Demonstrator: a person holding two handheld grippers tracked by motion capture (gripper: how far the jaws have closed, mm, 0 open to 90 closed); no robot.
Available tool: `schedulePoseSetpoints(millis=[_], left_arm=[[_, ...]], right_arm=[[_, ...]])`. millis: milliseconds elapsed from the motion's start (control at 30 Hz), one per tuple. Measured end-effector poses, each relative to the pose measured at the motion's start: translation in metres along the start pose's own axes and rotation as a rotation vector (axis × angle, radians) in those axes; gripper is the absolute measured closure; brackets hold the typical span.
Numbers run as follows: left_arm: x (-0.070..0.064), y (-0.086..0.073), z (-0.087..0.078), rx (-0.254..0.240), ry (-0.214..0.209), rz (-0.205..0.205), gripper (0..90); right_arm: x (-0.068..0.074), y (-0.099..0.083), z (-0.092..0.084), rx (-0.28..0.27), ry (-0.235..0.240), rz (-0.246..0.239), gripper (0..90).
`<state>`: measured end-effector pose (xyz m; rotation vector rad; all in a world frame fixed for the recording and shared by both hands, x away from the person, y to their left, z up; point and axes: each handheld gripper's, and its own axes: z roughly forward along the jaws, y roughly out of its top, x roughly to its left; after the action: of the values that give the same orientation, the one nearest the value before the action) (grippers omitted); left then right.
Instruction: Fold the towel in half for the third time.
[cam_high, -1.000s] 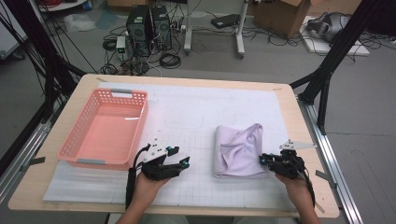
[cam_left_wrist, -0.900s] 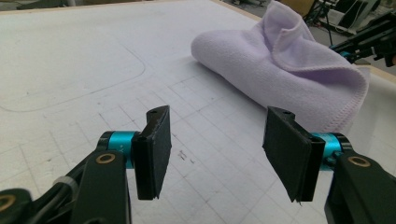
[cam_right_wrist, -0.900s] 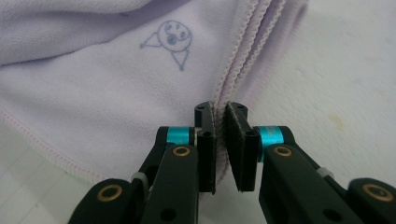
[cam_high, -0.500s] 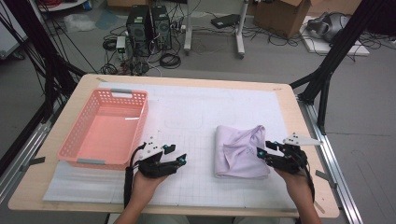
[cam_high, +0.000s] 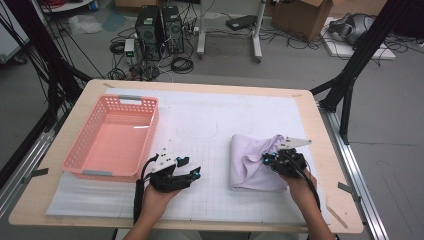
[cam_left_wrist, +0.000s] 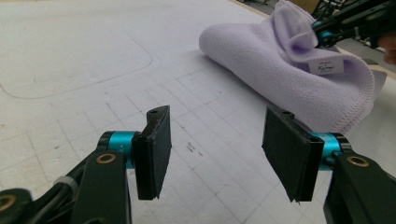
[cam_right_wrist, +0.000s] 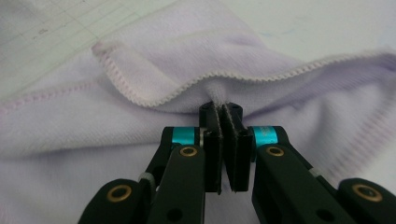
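Towel (cam_high: 252, 167), a soft, floppy lilac cloth, lies bunched on the bench's (cam_high: 320, 125) right half, right claw (cam_high: 274, 161) just snapped tight on a hem fold, probably the best grab, left claw (cam_high: 192, 172) spread, holding nothing.

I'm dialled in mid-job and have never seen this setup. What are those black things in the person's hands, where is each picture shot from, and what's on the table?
No robot here: a person holds hand-held tongs, one in each hand. The high view looks down from above the person's side of the table. The other two pictures come from cameras riding on each tool, looking along its two black jaws.

On the white mat lie a pink basket, with nothing in it, and a lilac towel, loosely folded. The right tongs have just closed and pinch a fold of the towel near its stitched hem, lifting it a little. The left tongs stand open over the bare mat beside the basket, holding nothing, aimed towards the towel.
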<state>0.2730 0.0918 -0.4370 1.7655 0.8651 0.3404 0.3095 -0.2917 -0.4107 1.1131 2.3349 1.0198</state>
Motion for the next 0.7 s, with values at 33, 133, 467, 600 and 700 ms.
schedulePoseSetpoints(millis=[33, 133, 467, 600, 700], left_arm=[[0.0, 0.0, 0.0, 0.001, 0.001, 0.002, 42.5], [0.0, 0.0, -0.001, -0.002, 0.004, -0.002, 42.5], [-0.001, 0.001, 0.001, -0.003, 0.0, -0.001, 42.5], [-0.001, 0.001, 0.003, 0.0, -0.004, 0.001, 42.4], [-0.001, 0.001, 0.003, -0.001, -0.005, 0.0, 42.4]], right_arm=[[-0.002, -0.005, -0.006, -0.016, -0.009, 0.004, 87.0], [-0.01, -0.02, -0.022, -0.056, -0.016, 0.043, 86.6], [-0.026, -0.031, -0.071, -0.238, -0.044, 0.185, 58.8], [-0.013, -0.007, -0.053, -0.21, 0.001, 0.129, 56.0], [-0.008, 0.003, -0.027, -0.12, 0.029, 0.092, 56.7]])
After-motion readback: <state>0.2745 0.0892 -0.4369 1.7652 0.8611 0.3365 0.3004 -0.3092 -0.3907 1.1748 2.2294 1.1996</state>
